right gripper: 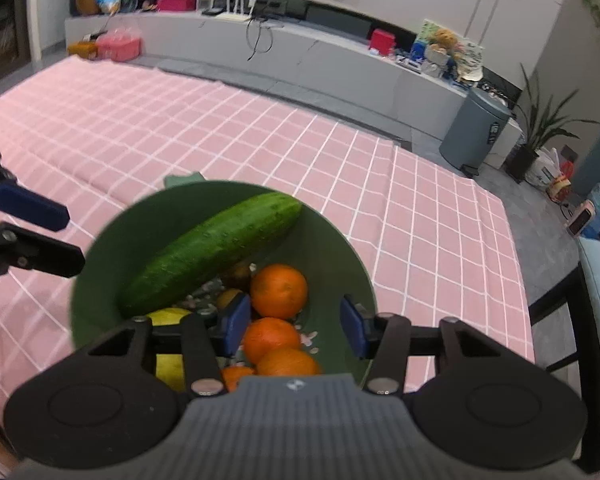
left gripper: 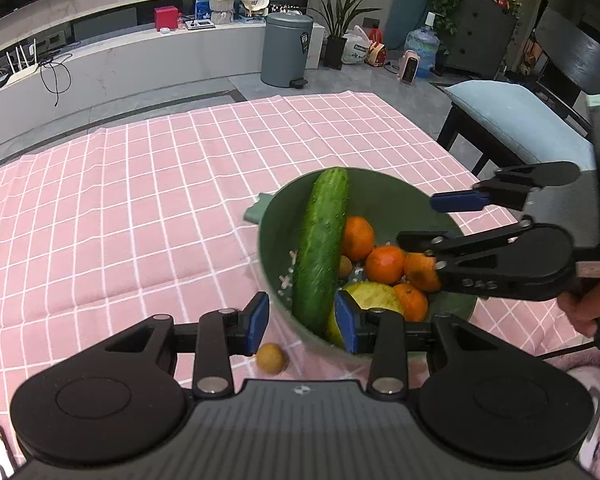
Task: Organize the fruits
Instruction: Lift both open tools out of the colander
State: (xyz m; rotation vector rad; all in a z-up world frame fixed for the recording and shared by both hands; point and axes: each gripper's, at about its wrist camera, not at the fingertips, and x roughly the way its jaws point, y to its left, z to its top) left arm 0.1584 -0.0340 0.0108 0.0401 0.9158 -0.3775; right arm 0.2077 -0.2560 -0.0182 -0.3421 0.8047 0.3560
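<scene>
The bowl sits near the right edge of the pink checked cloth, holding a cucumber, several oranges, a yellow fruit and a small brown one or two. The cucumber leans on the bowl's wall with one end up near the rim. It looks stiff and fairly heavy, with a bumpy skin that should give the pads some bite; I would take it across its middle, since a grip near one end would probably let it swing. The oranges look firm yet slightly yielding, round and apt to roll, so each is best pinched across its widest part.

One small brown fruit lies loose on the cloth just beside the bowl. It appears light and thin-skinned, and likely to squirt out of a hard pinch.

The left gripper hangs over the bowl's near rim, part open with nothing between its pads. The right gripper hovers over the oranges, also part open and holding nothing.

The leaning cucumber partly covers the fruit beneath. A chair stands close by the table's right side.
</scene>
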